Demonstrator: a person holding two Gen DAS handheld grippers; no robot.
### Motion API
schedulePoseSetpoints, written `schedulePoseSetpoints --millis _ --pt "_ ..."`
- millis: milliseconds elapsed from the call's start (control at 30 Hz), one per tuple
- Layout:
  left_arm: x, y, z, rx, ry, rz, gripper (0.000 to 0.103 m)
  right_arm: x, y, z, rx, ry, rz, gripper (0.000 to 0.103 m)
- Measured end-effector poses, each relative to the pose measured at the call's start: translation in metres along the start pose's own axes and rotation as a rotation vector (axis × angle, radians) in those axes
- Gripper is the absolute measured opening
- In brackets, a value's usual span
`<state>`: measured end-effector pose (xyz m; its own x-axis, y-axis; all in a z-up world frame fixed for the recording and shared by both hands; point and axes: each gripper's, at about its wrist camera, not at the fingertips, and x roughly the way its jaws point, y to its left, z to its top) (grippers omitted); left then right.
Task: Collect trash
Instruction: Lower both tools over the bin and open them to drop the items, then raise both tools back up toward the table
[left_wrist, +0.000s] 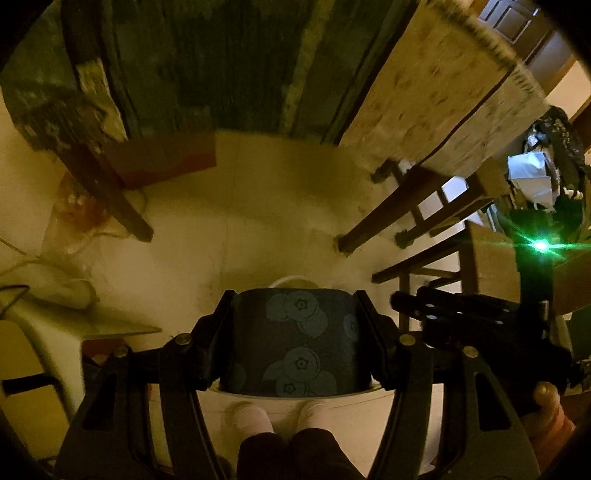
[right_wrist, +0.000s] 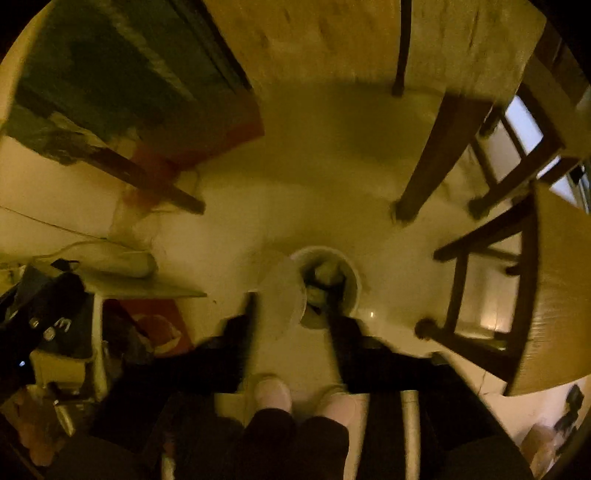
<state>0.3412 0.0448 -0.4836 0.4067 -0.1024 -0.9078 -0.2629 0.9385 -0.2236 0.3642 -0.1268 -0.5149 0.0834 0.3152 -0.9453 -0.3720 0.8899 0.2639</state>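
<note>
Your left gripper (left_wrist: 295, 332): pads pressed on a dark blueberry-print cup (left_wrist: 295, 343). Your right gripper (right_wrist: 291, 317): jaws apart, gripping nothing, above a white bin (right_wrist: 352, 280) on the floor.

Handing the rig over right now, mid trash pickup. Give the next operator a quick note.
Left gripper: shut on a dark cup with a blueberry print, held over the floor.
Right gripper: open above the white trash bin on the floor; a pale blurred piece sits between its fingers at the bin's rim, whether it is gripped is unclear.
Done: bin already holds some trash.
Left: likely the cup goes in next.
</note>
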Motion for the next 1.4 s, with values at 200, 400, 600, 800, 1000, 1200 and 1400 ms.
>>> schedulePoseSetpoints --millis 200,400,600,800,1000,1200,1400 --pt "0.059 -0.005 -0.005 -0.004 0.100 -0.027 0.061 0.011 -0.028 -0.006 0.055 0.018 -0.017 0.041" --pt "0.096 -0.027 -0.005 0.009 0.179 -0.076 0.061 -0.003 -0.045 -0.004 0.084 -0.005 -0.017 0.041" --pt "0.126 -0.049 0.001 0.033 0.269 -0.087 0.069 -0.023 -0.050 0.000 0.086 -0.050 -0.013 0.042" --pt "0.115 -0.062 0.008 0.096 0.263 -0.045 0.069 -0.045 -0.051 0.003 0.102 -0.083 -0.009 0.042" --pt "0.068 -0.067 0.020 0.118 0.208 -0.035 0.069 -0.083 -0.041 0.006 0.106 -0.107 -0.011 0.042" --pt "-0.013 -0.069 0.042 0.129 0.106 -0.027 0.069 -0.145 -0.018 0.008 0.082 -0.163 -0.012 0.042" --pt "-0.121 -0.068 0.063 0.126 -0.033 -0.035 0.069 -0.226 0.020 0.009 0.035 -0.257 -0.025 0.042"
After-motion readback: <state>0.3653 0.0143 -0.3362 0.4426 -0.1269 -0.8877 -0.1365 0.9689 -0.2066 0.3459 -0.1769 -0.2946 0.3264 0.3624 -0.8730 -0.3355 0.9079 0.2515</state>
